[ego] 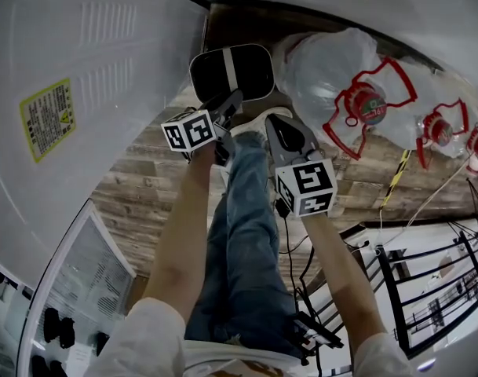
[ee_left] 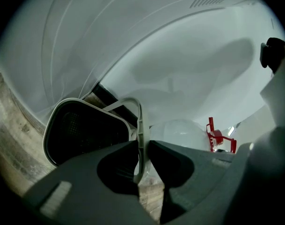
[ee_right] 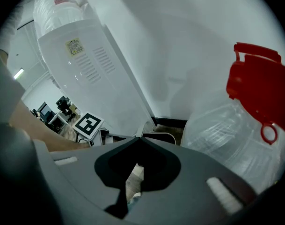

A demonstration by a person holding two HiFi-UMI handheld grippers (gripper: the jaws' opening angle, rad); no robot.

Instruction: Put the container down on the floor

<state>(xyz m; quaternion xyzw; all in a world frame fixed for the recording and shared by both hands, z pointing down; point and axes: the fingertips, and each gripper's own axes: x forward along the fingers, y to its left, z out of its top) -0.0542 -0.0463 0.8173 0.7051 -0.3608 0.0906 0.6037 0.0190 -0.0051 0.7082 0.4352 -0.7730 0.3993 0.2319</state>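
Note:
The container (ego: 231,72) is a dark bin with a pale rim and a thin grey handle. It is low over the wooden floor (ego: 136,179), near the wall, its opening tipped towards me. My left gripper (ego: 228,105) is shut on the handle (ee_left: 140,125), which runs up between the jaws, with the bin (ee_left: 86,135) to their left. Whether the bin rests on the floor I cannot tell. My right gripper (ego: 279,129) hovers just right of it, jaws shut (ee_right: 137,139) with nothing between them. The bin's pale rim (ee_right: 162,136) peeks over them.
A tall white appliance (ego: 82,93) fills the left side. Big clear water bottles with red caps (ego: 341,77) lie at the right against the wall, close to the right gripper (ee_right: 236,139). My jeans leg (ego: 246,234) and shoe (ego: 258,120) are below the grippers. A black wire rack (ego: 435,273) stands lower right.

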